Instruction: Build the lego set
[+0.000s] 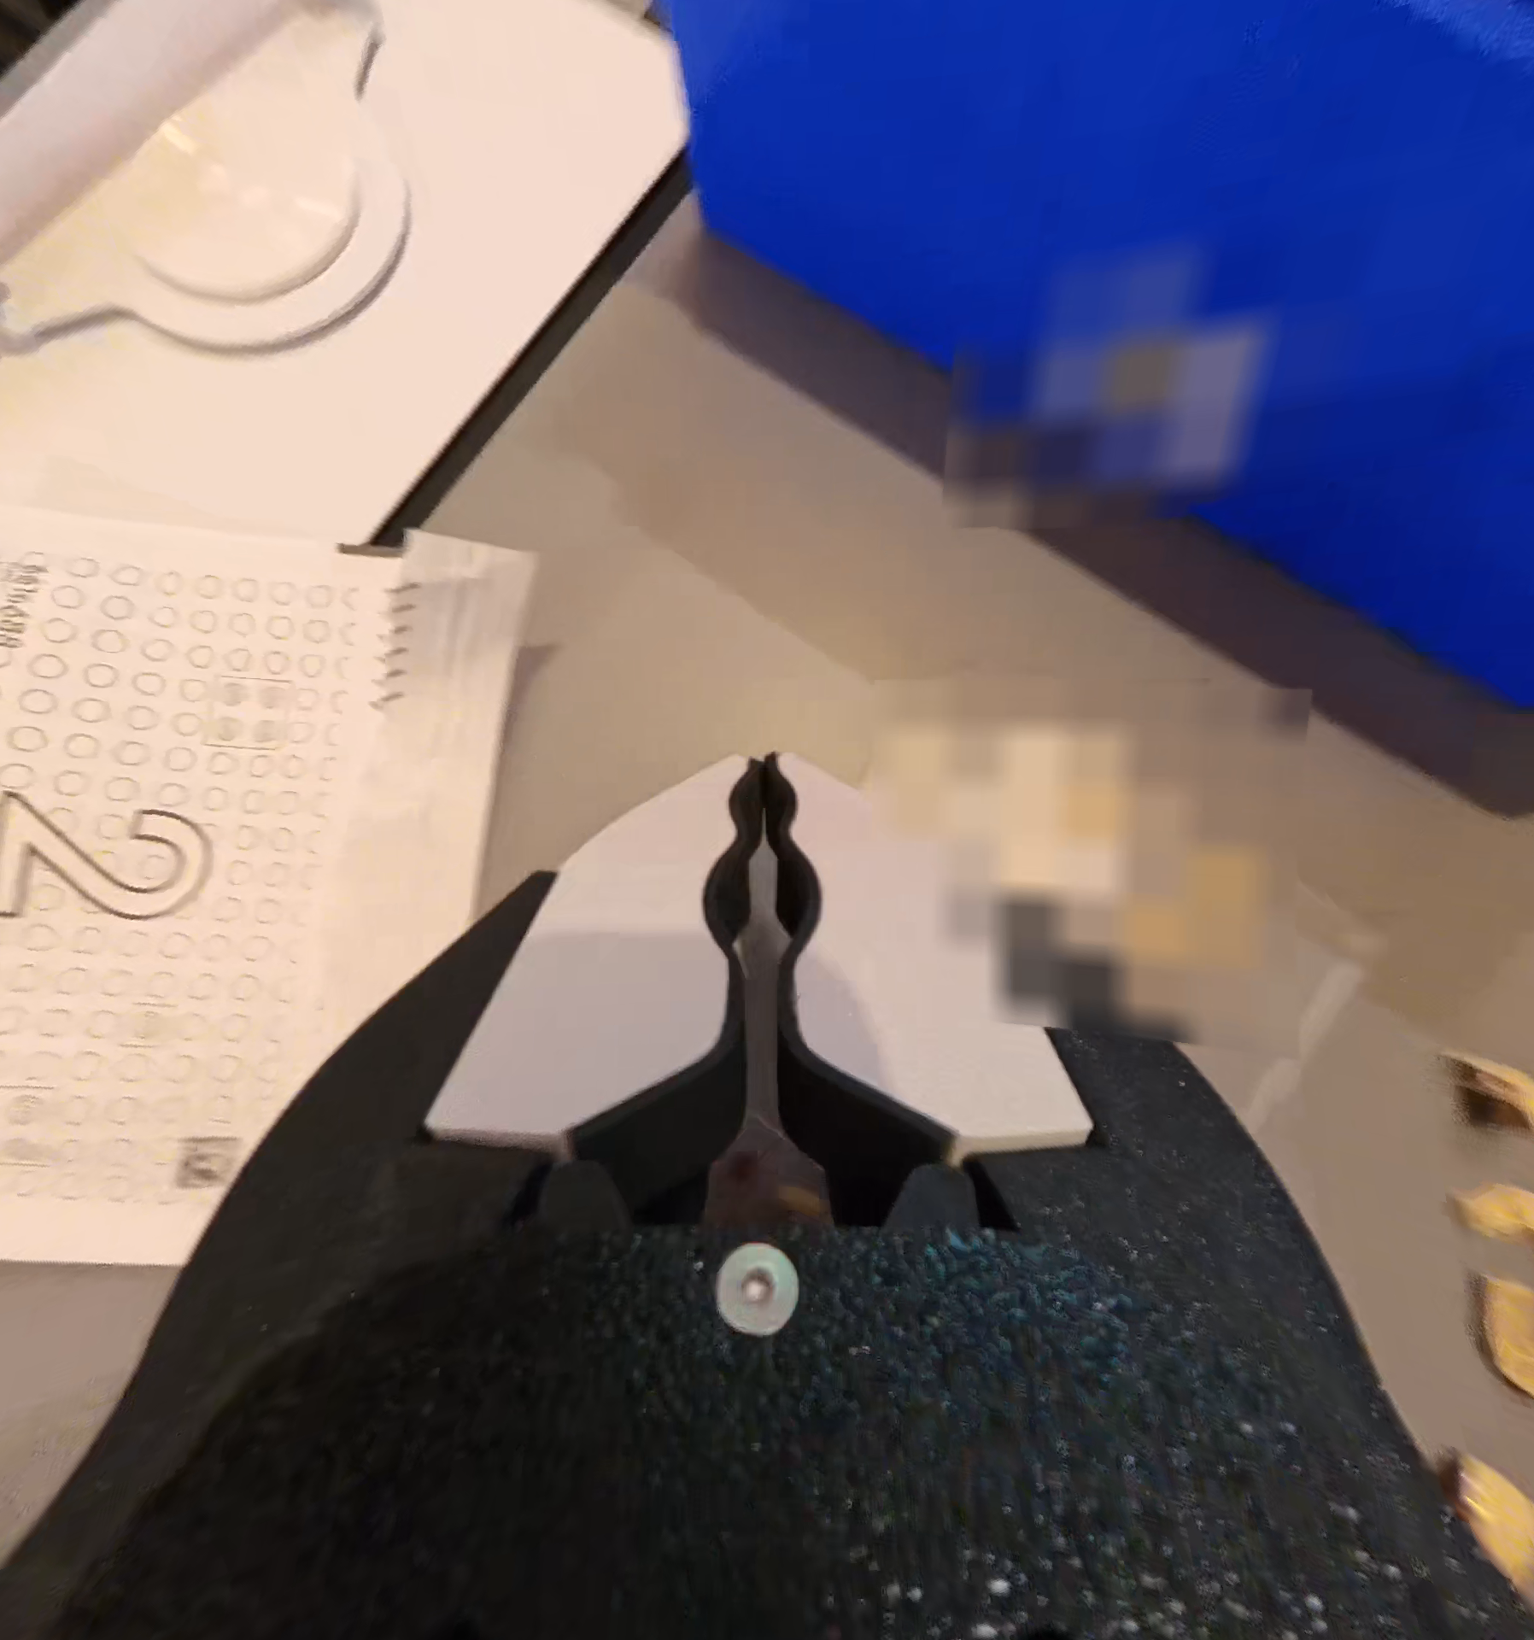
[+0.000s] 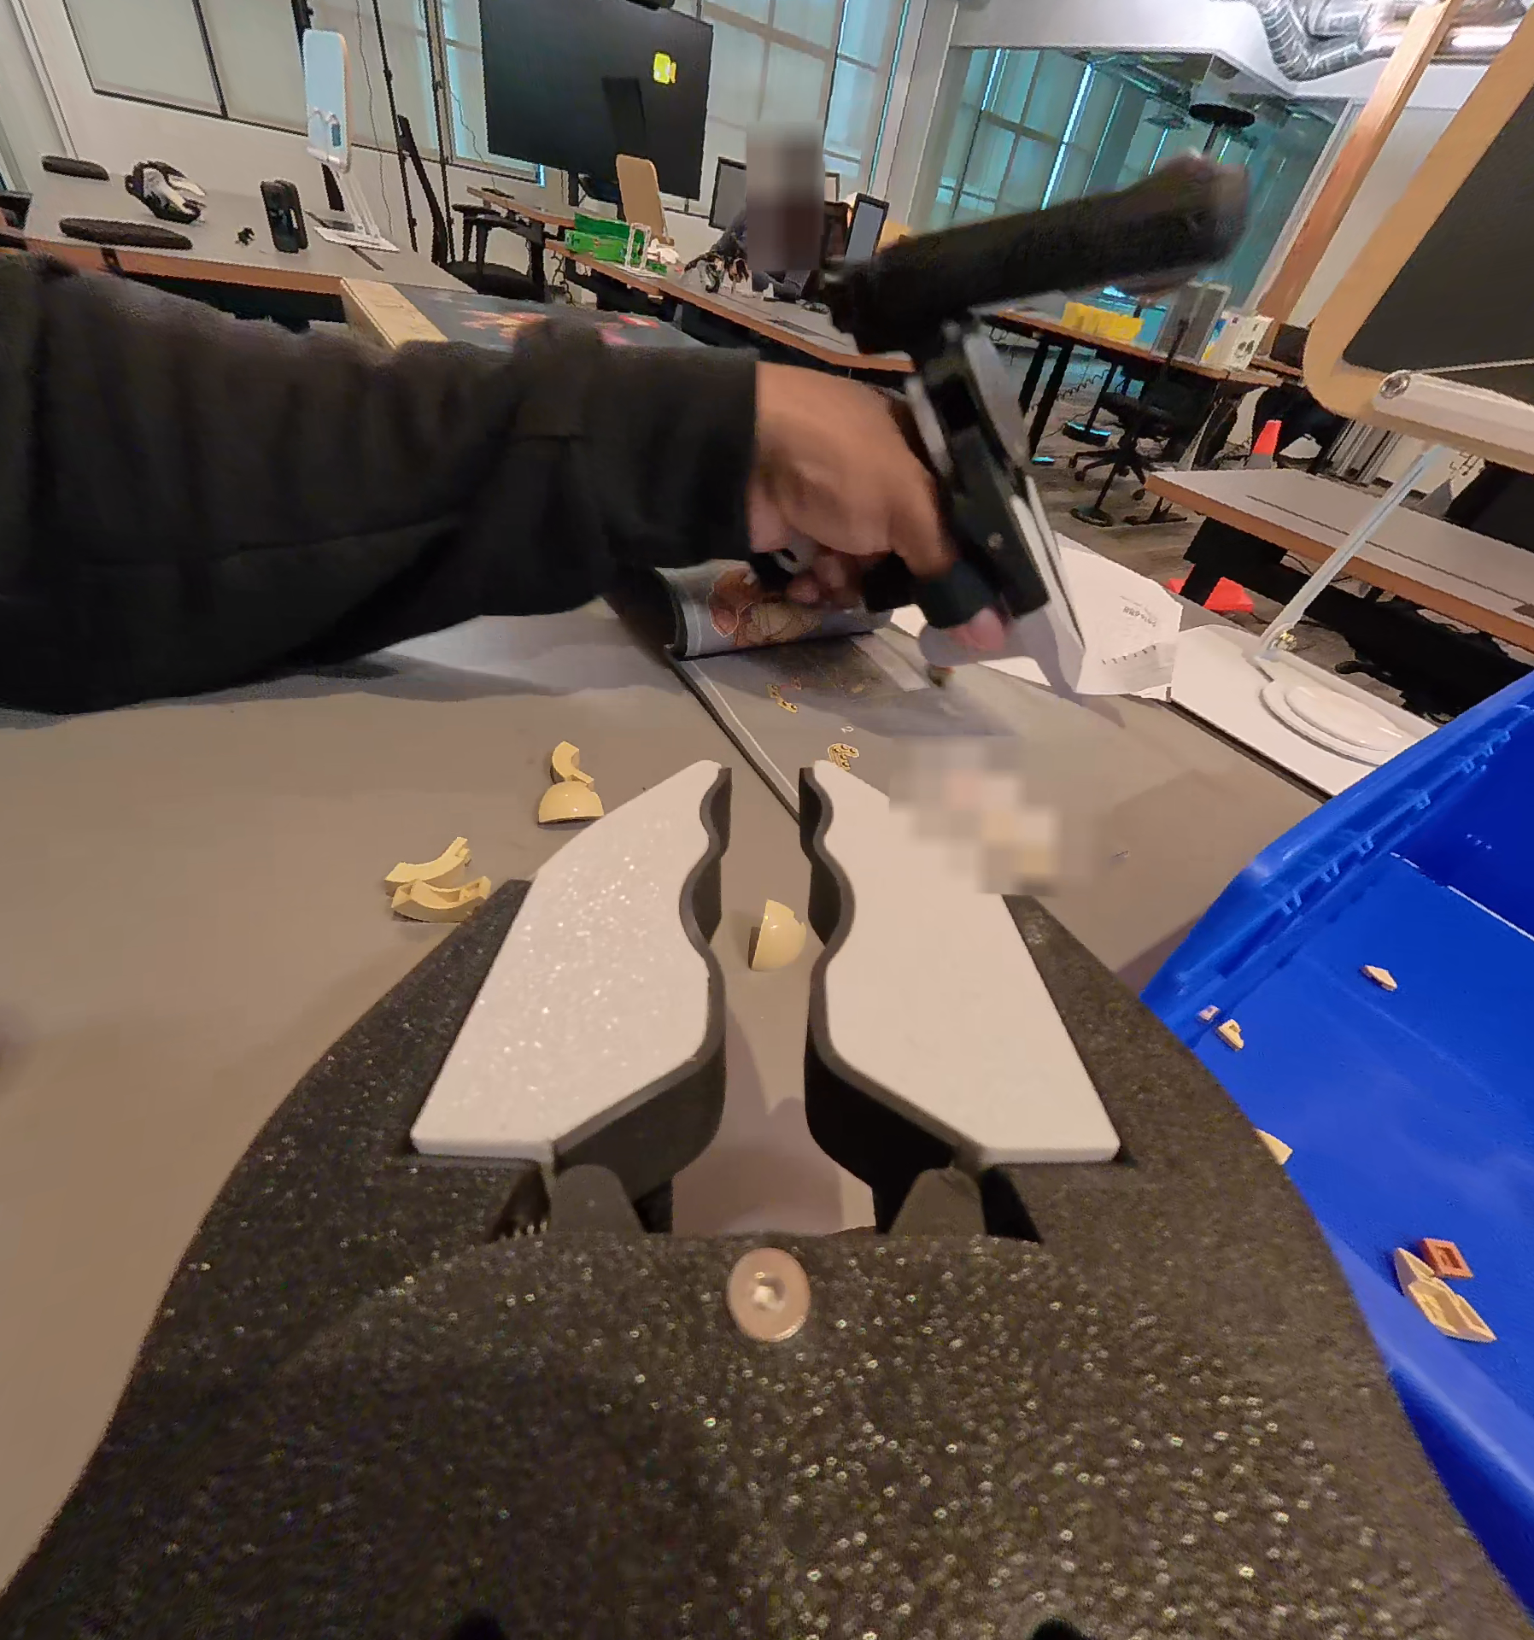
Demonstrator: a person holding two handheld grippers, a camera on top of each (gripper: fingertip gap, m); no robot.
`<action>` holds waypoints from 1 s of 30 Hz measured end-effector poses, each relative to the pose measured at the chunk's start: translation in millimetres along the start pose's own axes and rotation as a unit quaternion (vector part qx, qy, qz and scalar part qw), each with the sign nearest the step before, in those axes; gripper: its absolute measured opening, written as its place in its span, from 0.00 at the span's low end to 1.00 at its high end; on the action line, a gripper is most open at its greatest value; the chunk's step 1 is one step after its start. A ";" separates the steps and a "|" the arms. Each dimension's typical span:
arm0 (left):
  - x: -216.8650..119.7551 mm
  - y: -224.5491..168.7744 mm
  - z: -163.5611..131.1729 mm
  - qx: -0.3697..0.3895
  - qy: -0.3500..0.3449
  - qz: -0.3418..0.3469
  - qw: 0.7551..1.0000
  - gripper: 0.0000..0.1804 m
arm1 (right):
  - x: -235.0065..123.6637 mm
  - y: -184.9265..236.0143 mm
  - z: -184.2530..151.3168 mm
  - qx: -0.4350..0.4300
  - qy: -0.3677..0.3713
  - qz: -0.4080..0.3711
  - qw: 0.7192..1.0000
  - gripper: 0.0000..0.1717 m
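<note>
In the left wrist view my left gripper (image 1: 763,765) is shut, and nothing shows between its fingertips. It hovers over the grey table (image 1: 657,497). It also shows in the right wrist view (image 2: 1067,634), held in a hand above the open instruction booklet (image 2: 834,683). My right gripper (image 2: 765,781) is open, low over the table. A tan dome piece (image 2: 777,934) lies on the table between its fingers, with a gap to the left pad. More tan pieces lie to the left: a dome with an arch (image 2: 568,790) and two curved pieces (image 2: 435,883).
A blue bin (image 2: 1411,1021) with small tan and orange pieces stands at the right and shows in the left wrist view (image 1: 1145,222). A white numbered paper bag (image 1: 151,843) and a white lamp base (image 1: 240,213) lie left. Tan curved pieces (image 1: 1518,1233) lie at the right edge. Spacing between my two grippers at the tips: around 20 centimeters.
</note>
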State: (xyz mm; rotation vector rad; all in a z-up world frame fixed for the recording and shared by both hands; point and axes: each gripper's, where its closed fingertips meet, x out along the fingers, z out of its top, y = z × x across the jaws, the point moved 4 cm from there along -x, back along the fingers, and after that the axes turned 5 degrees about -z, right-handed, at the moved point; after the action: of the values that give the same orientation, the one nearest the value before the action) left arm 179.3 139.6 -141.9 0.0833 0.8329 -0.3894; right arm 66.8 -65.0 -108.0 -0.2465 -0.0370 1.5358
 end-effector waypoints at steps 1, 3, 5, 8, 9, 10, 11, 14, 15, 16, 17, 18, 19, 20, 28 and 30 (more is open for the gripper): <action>-9.6 -10.9 -1.2 -0.001 -0.023 -0.019 1.000 0.00 | 0.0 0.1 0.0 -0.001 0.000 0.000 1.000 0.08; -28.9 -26.8 -6.6 -0.004 -0.063 -0.042 0.997 0.00 | 0.1 0.2 0.0 -0.002 0.000 0.000 1.000 0.08; -45.6 -32.6 -13.3 -0.010 -0.084 -0.049 0.995 0.00 | 0.3 0.3 0.0 -0.002 0.000 0.000 1.000 0.08; -64.0 -19.9 -21.5 -0.015 -0.080 -0.015 0.997 0.00 | 0.8 0.8 -0.2 -0.004 0.002 0.000 1.000 0.08; -67.1 -12.8 -23.8 -0.017 -0.070 -0.001 0.997 0.01 | 0.9 1.2 -0.3 -0.006 0.002 0.000 1.000 0.08; -68.6 -6.4 -25.7 -0.021 -0.057 0.011 0.998 0.07 | 1.0 1.5 -0.3 -0.008 0.002 0.000 1.000 0.08; -69.0 -1.0 -26.3 -0.022 -0.046 0.021 0.998 0.10 | 1.1 1.8 -0.4 -0.010 0.003 0.000 1.000 0.08; -64.4 13.6 -27.6 0.005 0.005 0.068 0.998 0.13 | 1.6 2.8 -0.7 -0.015 0.004 0.002 1.000 0.08; -63.5 16.7 -26.3 0.010 0.012 0.079 0.997 0.14 | 1.7 2.7 -0.8 -0.016 0.004 0.002 1.000 0.08; -65.0 18.7 -23.9 0.010 0.012 0.082 0.997 0.14 | 1.6 2.7 -0.8 -0.016 0.004 0.003 1.000 0.08; -69.3 20.6 -21.0 0.008 0.002 0.082 0.997 0.14 | 1.5 2.4 -0.7 -0.015 0.004 0.003 1.000 0.08; -75.7 24.0 -18.9 0.002 -0.009 0.084 0.996 0.14 | 1.3 2.1 -0.8 -0.014 0.003 0.003 1.000 0.08; -83.0 29.9 -18.6 -0.003 -0.016 0.094 0.995 0.14 | 1.4 2.0 -0.8 -0.013 0.004 0.004 1.000 0.08; -88.8 36.8 -20.2 -0.006 -0.015 0.109 0.994 0.14 | 1.6 2.0 -1.0 -0.013 0.005 0.006 1.000 0.08; -48.6 46.9 -48.7 0.028 0.167 0.090 0.981 0.14 | 2.1 5.0 -1.4 -0.024 0.007 0.010 1.000 0.08; -40.6 48.2 -51.4 0.043 0.210 0.098 0.972 0.14 | 2.1 4.7 -1.4 -0.023 0.007 0.011 1.000 0.08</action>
State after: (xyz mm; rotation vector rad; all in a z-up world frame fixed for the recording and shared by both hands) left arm 136.2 208.1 -150.5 0.3344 1.2149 -0.2220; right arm 62.5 -63.0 -110.5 -0.2947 -0.0583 1.5554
